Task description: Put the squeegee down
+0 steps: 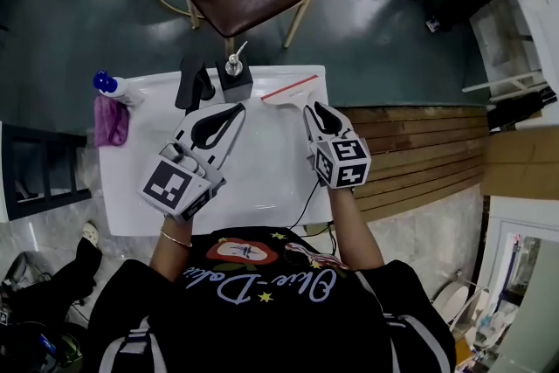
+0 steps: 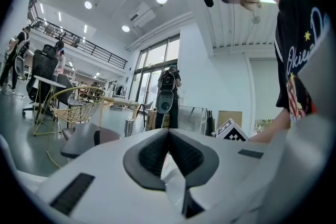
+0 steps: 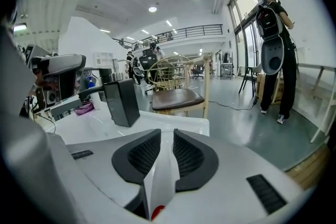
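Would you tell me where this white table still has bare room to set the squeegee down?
Bare: the middle of the table between left gripper and right gripper, and the near strip to its front edge. Crowded: the far edge, with spray bottle, purple cloth, black dispenser and the squeegee.

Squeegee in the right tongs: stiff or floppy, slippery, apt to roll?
The squeegee looks thin, white plastic: probably light and stiff, though its red blade edge likely flexes. The smooth handle between the right tongs might slip. Flat shape, so unlikely to roll on the table.
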`<action>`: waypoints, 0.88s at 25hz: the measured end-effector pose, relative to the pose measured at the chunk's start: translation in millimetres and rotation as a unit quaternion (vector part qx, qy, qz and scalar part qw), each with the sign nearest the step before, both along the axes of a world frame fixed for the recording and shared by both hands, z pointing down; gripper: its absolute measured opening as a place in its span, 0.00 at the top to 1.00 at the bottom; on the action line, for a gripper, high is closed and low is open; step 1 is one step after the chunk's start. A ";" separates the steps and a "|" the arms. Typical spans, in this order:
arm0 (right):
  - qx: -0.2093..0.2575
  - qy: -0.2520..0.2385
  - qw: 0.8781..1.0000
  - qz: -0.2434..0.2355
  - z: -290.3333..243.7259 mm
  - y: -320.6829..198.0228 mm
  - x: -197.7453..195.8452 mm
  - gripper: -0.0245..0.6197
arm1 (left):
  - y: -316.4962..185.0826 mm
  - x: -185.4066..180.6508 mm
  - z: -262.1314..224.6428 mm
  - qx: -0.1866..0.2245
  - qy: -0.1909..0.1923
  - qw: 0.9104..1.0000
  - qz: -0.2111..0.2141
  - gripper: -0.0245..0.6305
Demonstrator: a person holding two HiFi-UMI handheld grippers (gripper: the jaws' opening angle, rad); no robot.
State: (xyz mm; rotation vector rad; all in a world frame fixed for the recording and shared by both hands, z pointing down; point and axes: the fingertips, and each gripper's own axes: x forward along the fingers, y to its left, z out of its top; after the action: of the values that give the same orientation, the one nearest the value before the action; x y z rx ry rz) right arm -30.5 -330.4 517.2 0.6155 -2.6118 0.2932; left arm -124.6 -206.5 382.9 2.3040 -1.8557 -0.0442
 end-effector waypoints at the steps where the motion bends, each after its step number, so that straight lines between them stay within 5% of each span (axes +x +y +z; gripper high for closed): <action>1: 0.005 -0.003 1.000 0.003 -2.3 -0.5 1.2 0.88 | 0.3 1.3 -1.5 0.004 0.001 1.000 0.002 0.94; 4: 0.013 -0.011 1.000 0.010 -6.5 -0.8 4.3 0.97 | 1.4 3.7 -2.7 0.007 -0.002 1.000 0.005 0.94; 22: 0.018 -0.049 0.999 0.014 -30.5 9.2 15.1 0.97 | 6.5 11.5 -5.3 0.002 -0.015 1.000 0.011 0.94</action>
State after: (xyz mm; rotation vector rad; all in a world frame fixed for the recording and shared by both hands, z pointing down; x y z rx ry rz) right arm -15.4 -321.3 486.7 0.6663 -2.7097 0.2933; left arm -113.2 -200.0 377.6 2.3398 -1.8459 -0.0098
